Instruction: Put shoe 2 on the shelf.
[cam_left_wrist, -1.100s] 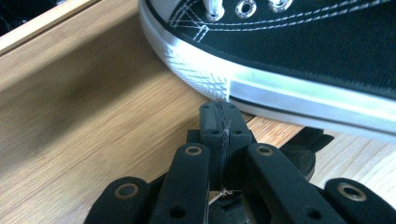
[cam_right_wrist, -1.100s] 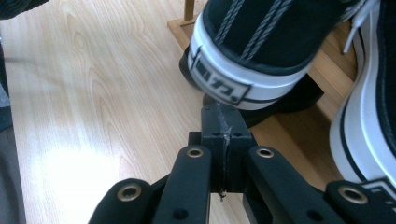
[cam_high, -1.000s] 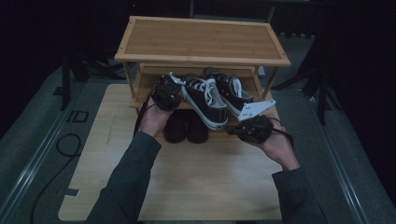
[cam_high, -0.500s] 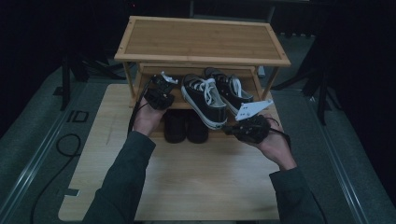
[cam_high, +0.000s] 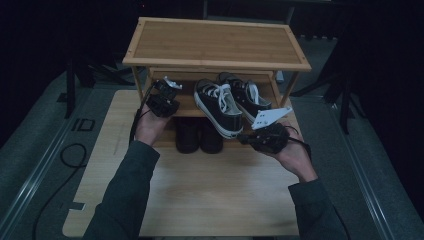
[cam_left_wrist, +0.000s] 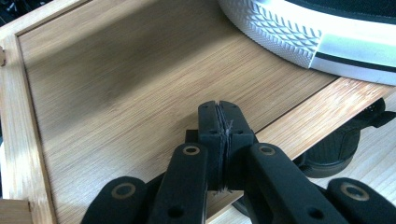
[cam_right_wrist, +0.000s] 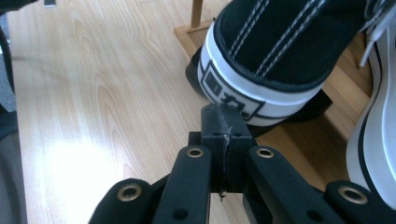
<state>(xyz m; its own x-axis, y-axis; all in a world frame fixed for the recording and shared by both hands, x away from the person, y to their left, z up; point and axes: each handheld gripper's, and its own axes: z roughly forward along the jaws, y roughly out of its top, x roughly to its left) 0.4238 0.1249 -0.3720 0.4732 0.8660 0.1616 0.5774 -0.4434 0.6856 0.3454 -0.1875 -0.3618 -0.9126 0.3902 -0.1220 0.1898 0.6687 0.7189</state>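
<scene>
A bamboo shoe rack (cam_high: 215, 42) stands at the far end of a wooden floor board (cam_high: 200, 190). Two black sneakers with white soles lie on its lower shelf (cam_left_wrist: 116, 84): one in the middle (cam_high: 217, 105) and one to its right (cam_high: 247, 97). My left gripper (cam_high: 164, 95) (cam_left_wrist: 219, 105) is shut with nothing in it and hovers over the bare left part of that shelf, beside the sneaker's white toe (cam_left_wrist: 299, 32). My right gripper (cam_high: 245, 139) (cam_right_wrist: 222, 109) is shut and empty, its tip right at the middle sneaker's heel (cam_right_wrist: 243, 95).
A pair of black shoes (cam_high: 197, 136) sits on the board under the lower shelf. The rack's top shelf is bare. Grey floor, dark stands and a cable (cam_high: 65, 155) lie on both sides of the board.
My left gripper has moved forward and left, from near the sneakers to above the shelf's left part. The right gripper has barely shifted at the sneaker's heel.
</scene>
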